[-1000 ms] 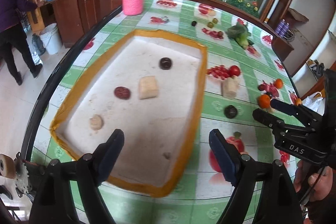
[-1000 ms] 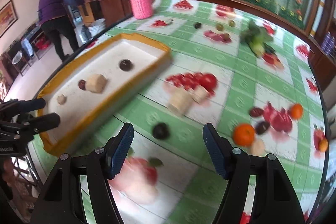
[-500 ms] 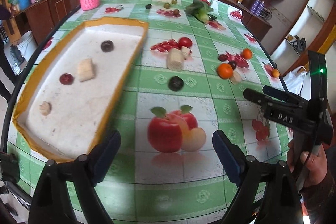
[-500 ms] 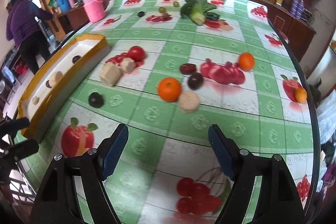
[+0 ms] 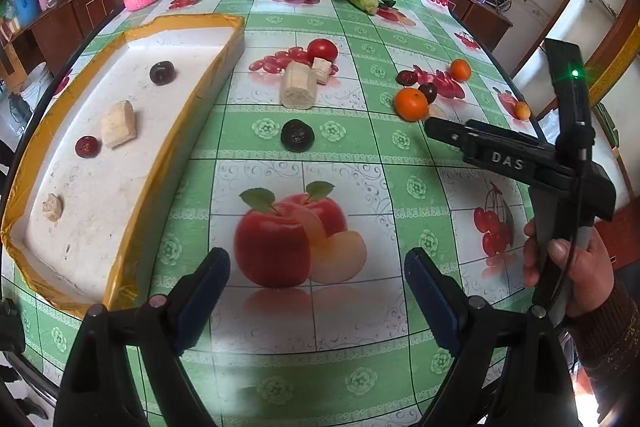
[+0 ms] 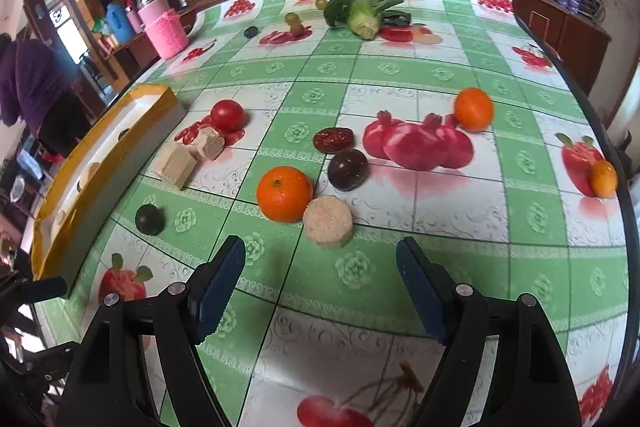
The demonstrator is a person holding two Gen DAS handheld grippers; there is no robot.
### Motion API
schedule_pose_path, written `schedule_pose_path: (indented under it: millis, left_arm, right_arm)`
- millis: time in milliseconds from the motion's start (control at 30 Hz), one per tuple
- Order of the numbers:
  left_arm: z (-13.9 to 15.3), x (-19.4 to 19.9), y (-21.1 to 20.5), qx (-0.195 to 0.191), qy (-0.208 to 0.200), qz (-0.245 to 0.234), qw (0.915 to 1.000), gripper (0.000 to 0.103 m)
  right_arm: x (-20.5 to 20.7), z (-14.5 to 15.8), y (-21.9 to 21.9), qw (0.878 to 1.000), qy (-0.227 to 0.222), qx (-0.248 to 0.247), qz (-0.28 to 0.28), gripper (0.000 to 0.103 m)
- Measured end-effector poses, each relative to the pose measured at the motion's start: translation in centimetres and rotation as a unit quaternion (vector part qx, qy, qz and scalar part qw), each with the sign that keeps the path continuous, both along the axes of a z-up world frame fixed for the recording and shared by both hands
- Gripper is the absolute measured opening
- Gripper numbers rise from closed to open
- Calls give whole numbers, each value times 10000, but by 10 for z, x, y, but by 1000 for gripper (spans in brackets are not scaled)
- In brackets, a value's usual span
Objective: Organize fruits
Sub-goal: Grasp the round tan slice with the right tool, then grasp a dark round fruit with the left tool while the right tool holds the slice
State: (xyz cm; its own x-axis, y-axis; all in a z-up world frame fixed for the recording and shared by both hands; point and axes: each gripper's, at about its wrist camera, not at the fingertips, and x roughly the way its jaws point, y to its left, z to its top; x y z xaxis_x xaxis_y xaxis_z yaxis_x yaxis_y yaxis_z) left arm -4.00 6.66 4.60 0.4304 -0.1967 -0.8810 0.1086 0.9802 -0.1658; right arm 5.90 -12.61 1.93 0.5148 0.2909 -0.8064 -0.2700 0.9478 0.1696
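Right wrist view: right tongs (image 6: 320,279) spread, empty, just short of orange (image 6: 284,193); risks nudging touching beige disc (image 6: 328,221), rolling orange away.

The left gripper (image 5: 316,289) points steeply down, its jaws spread wide with nothing between the blue pads (image 5: 204,283). The right gripper (image 6: 320,281) also tilts down; its jaws have just been closing a little but stand apart, nothing between them. From the left wrist camera the right gripper shows side-on, its black fingers reaching leftward, its handle gripped by the right hand (image 5: 568,267), thumb on the grip, in a brown knitted sleeve (image 5: 604,339).
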Motion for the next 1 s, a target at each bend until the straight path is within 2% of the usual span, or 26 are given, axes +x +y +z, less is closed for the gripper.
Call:
schedule_pose_path:
  millis: [67, 133, 200, 267, 500, 733, 833, 867, 933, 967, 1000]
  left_arm:
    - [-2, 1, 0, -1, 22, 9, 10000, 91]
    - [-3, 3, -1, 9, 40, 33, 10000, 91]
    - [-5, 6, -1, -22, 67, 60, 10000, 91]
    - [-7, 9, -2, -41, 79, 95, 9999, 91]
    - [-10, 32, -5, -31, -37, 230, 9997, 91]
    - [-22, 67, -9, 109, -35, 349, 9993, 90]
    - [-29, 80, -7, 97, 49, 400, 9991, 79]
    - [-32, 82, -7, 72, 76, 394, 9992, 72]
    - [-33, 83, -8, 277, -61, 407, 9988, 62]
    - [-34, 83, -10, 396, -117, 347, 9985, 53]
    - [-33, 82, -12, 508, -185, 295, 9981, 37]
  right_arm:
    - [4, -3, 4, 9999, -43, -75, 124, 69]
    - [8, -8, 6, 9997, -7, -102, 216, 56]
    - [9, -8, 8, 9994, -129, -193, 267, 38]
    - [9, -9, 7, 9991, -148, -284, 289, 27]
    - [-10, 4, -19, 9997, -216, -106, 76, 27]
    - [-13, 6, -42, 9996, -3, 246, -120, 27]
    - [-12, 4, -45, 9994, 45, 308, -163, 27]
    - [-12, 4, -46, 9993, 45, 319, -175, 27]
    - [-12, 3, -47, 9992, 73, 338, -187, 27]
    - [-11, 2, -48, 9992, 91, 345, -197, 28]
    - [-12, 1, -48, 9991, 102, 357, -202, 28]
